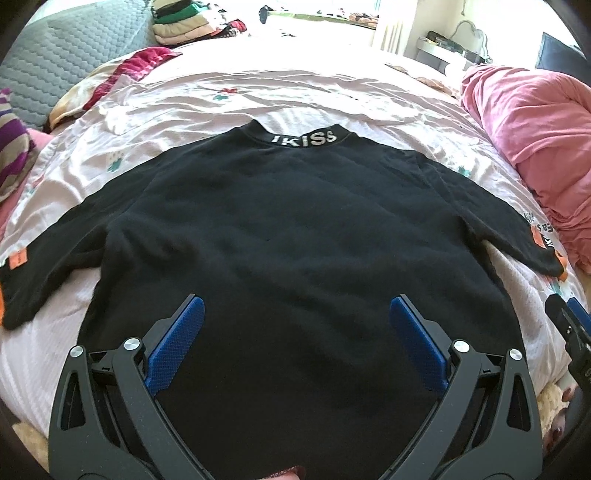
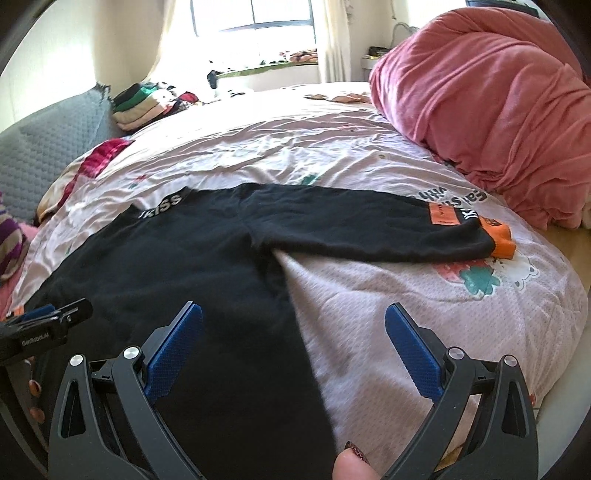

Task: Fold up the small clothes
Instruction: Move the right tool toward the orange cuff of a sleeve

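Note:
A black sweatshirt (image 1: 288, 229) lies flat on the bed with its collar, lettered "KISS" (image 1: 304, 140), at the far side and both sleeves spread out. Orange patches mark its cuffs (image 2: 502, 238). My left gripper (image 1: 295, 314) hovers open over the lower middle of the body, nothing between its blue pads. My right gripper (image 2: 293, 321) hangs open over the sweatshirt's (image 2: 177, 266) right side edge near the hem, also empty. Each gripper shows at the edge of the other's view: the right one (image 1: 569, 325), the left one (image 2: 48, 317).
The bed has a pale pink cartoon-print cover (image 1: 258, 92). A pink bundled quilt (image 2: 491, 99) sits at the right. Folded clothes (image 1: 184, 26) are stacked at the far left by a grey quilted headboard (image 1: 74, 55). A striped cloth (image 1: 13, 155) lies at the left edge. A thumb (image 2: 351, 465) shows at the bottom.

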`<move>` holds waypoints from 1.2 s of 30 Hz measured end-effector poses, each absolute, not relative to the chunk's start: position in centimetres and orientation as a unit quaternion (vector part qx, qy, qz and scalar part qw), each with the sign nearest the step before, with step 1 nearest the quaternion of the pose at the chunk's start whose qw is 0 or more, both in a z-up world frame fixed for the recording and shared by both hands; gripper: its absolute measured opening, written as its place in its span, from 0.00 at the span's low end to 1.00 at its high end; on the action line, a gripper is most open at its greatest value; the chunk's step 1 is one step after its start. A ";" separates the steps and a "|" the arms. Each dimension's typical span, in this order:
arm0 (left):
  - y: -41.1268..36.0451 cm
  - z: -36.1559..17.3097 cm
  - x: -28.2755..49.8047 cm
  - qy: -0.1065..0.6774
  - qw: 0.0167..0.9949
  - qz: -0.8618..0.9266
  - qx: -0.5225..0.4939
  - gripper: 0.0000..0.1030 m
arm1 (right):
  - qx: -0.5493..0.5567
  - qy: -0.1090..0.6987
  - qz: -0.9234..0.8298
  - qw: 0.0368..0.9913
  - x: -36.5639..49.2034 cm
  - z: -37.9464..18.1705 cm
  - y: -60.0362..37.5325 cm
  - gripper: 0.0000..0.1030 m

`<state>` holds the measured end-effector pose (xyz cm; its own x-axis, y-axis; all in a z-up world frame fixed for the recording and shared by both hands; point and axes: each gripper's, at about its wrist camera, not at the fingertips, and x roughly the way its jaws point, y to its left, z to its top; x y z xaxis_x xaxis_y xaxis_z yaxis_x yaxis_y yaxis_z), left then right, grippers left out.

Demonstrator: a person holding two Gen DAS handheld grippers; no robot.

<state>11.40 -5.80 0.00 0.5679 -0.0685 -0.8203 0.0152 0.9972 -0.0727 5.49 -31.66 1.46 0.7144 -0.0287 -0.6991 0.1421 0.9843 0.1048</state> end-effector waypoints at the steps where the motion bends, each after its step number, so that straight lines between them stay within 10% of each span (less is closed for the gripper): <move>1: -6.1 0.0 11.8 0.466 0.884 -0.026 -0.028 0.92 | 0.078 0.376 -0.051 0.922 5.8 1.4 -32.1 0.96; 36: -12.8 -2.2 23.9 0.506 0.858 -0.080 -0.035 0.92 | 0.296 0.413 -0.229 0.830 11.8 -3.8 -53.6 0.96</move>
